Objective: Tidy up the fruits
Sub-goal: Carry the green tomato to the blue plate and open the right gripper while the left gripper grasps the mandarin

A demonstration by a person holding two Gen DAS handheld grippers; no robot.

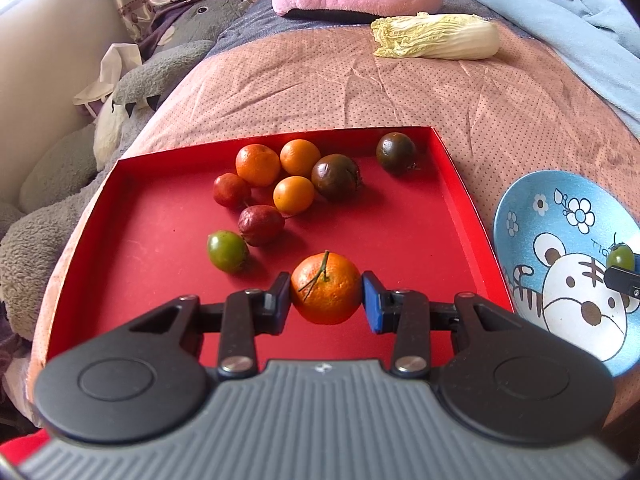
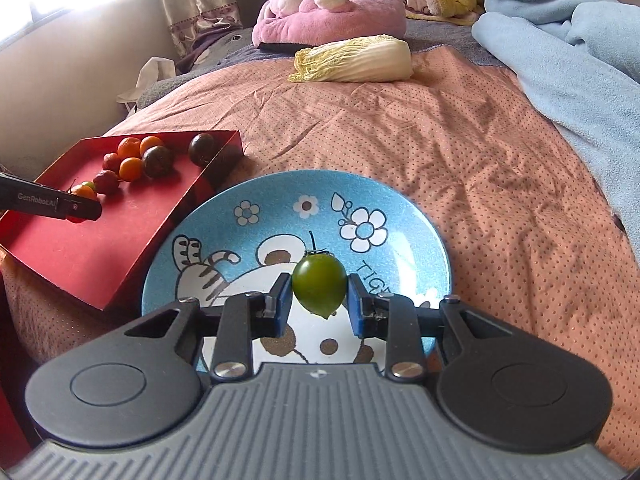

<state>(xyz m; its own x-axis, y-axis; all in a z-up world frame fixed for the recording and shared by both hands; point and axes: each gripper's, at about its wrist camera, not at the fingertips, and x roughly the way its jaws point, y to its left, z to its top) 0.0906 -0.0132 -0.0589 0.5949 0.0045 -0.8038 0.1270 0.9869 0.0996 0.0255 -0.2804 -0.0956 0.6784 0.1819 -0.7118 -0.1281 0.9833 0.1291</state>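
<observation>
My left gripper [image 1: 326,298] is shut on an orange tangerine [image 1: 332,308] with a green stem, over the near part of the red tray [image 1: 400,240]. Further in the tray lie several small fruits: a green tomato [image 1: 226,250], dark red ones [image 1: 260,225], orange ones [image 1: 294,195] and two dark brown ones [image 1: 336,177]. In the right wrist view my right gripper [image 2: 319,300] is shut on a green tomato [image 2: 320,282] with a stem, held above the blue tiger plate [image 2: 400,208]. The plate [image 1: 520,208] sits right of the tray.
Tray and plate rest on a pink dotted bedcover [image 2: 480,160]. A napa cabbage [image 2: 356,60] lies further back. Pink [image 2: 328,12] and grey [image 1: 152,80] plush toys sit behind and to the left, with a blue blanket [image 2: 580,48] on the right.
</observation>
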